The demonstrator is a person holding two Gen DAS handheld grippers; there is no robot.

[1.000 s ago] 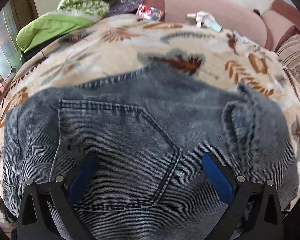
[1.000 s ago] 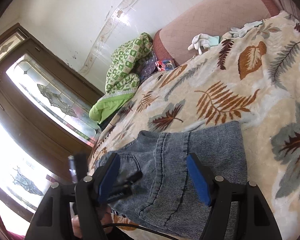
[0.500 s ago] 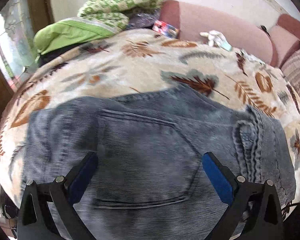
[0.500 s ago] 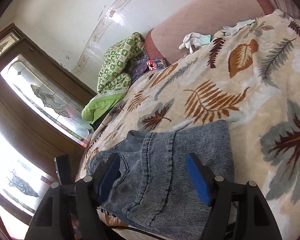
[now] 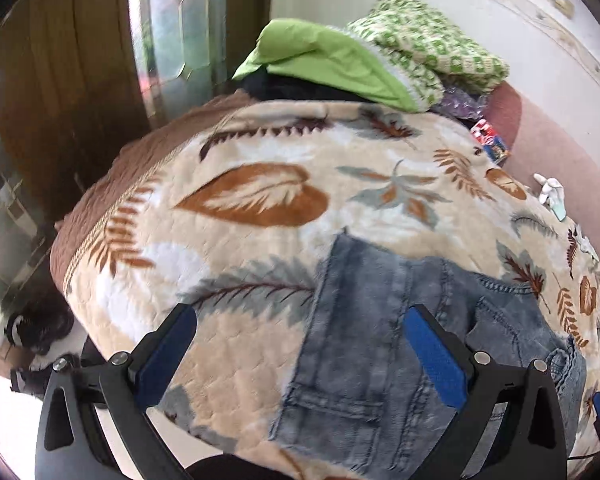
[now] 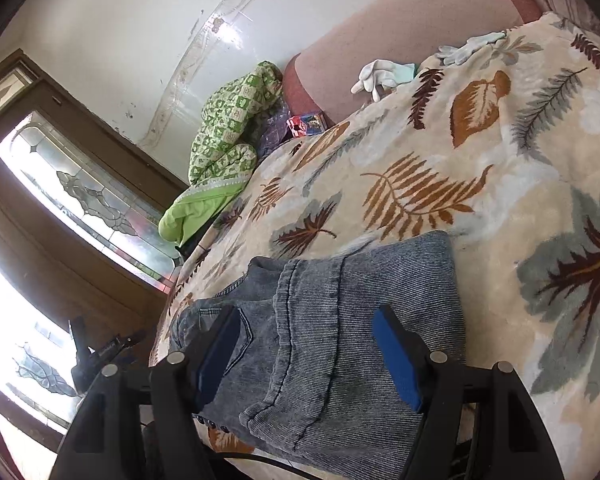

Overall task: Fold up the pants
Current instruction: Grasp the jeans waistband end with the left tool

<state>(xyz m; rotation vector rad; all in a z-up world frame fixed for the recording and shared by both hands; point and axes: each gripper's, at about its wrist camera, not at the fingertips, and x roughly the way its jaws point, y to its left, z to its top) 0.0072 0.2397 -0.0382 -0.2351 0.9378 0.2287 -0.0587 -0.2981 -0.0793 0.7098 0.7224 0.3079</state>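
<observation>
Pants (image 5: 384, 344) lying folded at blanket's (image 5: 236, 264) 5 o'clock edge, both left gripper (image 5: 300, 356) and right gripper (image 6: 304, 356) hovering open and empty; probably finishing, next needing a final tidy.

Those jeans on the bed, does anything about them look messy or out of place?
Nothing stands out. The jeans lie folded into a compact bundle on the leaf-print blanket, near its edge, with both grippers open above them.
</observation>
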